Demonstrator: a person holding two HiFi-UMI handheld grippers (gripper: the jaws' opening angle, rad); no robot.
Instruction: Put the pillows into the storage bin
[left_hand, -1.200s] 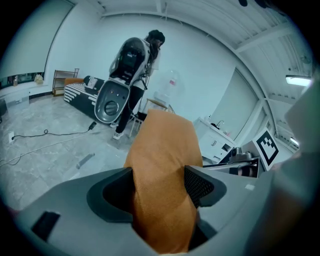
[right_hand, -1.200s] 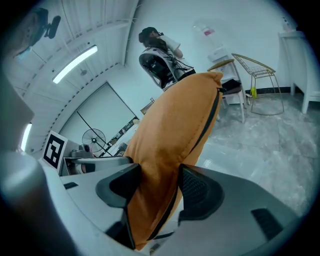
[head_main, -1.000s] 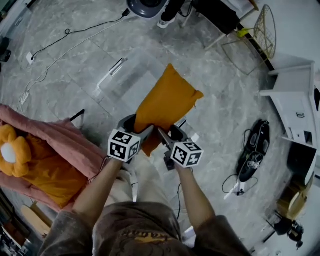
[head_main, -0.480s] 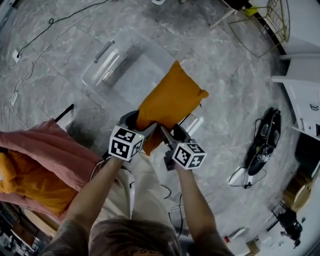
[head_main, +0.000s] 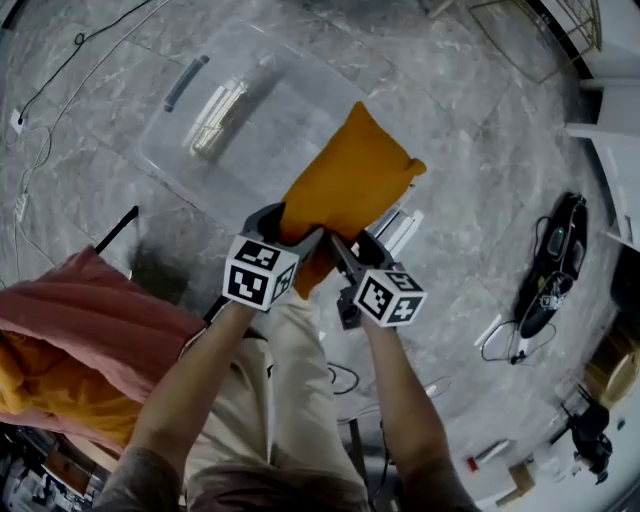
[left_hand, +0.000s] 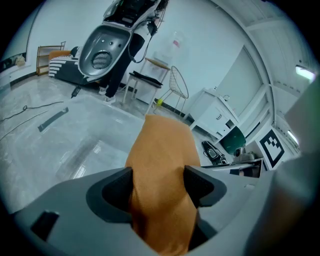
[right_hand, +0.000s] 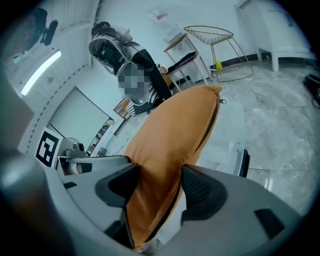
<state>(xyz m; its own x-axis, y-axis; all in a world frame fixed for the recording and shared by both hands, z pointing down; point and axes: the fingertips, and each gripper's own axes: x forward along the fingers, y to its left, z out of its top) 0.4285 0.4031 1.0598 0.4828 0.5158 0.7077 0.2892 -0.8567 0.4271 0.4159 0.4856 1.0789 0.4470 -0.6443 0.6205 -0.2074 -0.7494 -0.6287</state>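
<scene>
One orange pillow is hanging in the air, and in the head view it is covering the near right part of one clear storage bin, which is standing on the marble floor. The left hand-held gripper is squeezing the pillow's near end between both pads. The right hand-held gripper is clamping the same end beside the zip. At the near left, one more orange cushion is showing under one pink blanket.
</scene>
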